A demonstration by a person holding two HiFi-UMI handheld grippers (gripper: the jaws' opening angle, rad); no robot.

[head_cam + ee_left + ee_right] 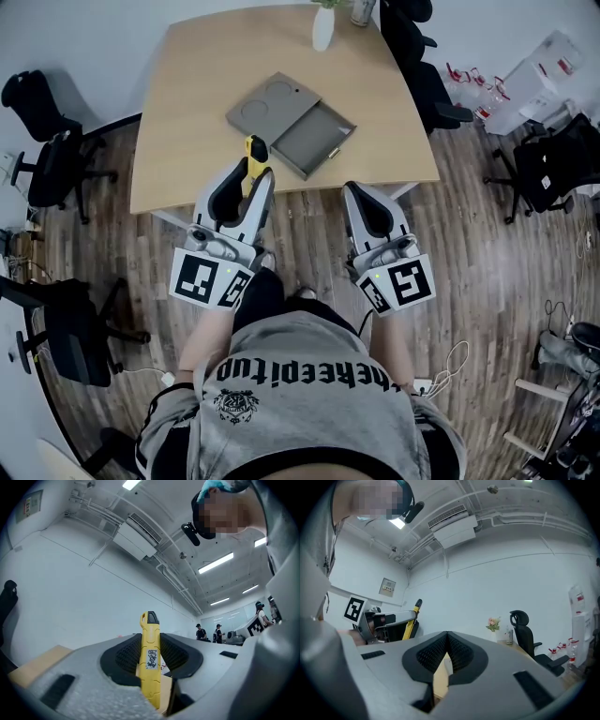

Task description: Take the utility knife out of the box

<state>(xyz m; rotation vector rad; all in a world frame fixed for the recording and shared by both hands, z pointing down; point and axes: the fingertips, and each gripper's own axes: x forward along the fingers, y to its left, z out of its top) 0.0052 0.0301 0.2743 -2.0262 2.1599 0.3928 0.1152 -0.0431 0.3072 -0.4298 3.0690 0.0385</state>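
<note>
1. While the knife is the point of the task, the room is the biggest thing here. It is an office with a wood floor, white walls, strip lights overhead and black chairs round the table. People stand far off in the left gripper view.
2. The table is pale wood, flat and smooth. It carries a white vase at its far edge and the box near the middle.
3. The box is grey and flat. Its drawer is slid out toward the person and looks empty.
4. The right gripper hangs off the table's near edge, jaws pressed together on nothing.
5. The left gripper hangs at that same edge, tilted a little upward and clamped on the knife.
6. The knife is yellow with a black tip. It is out of the box, apart from the drawer, and stands between the ribbed pads with its tip poking past them. No blade shows.
   - It looks light and stiff, so it should carry easily.
   - Its smooth plastic body could slip or pivot in a loose grip.
   - The mid-body, across the flat sides and away from the blade end, seems the best place to hold it, much as it is held now.
</note>
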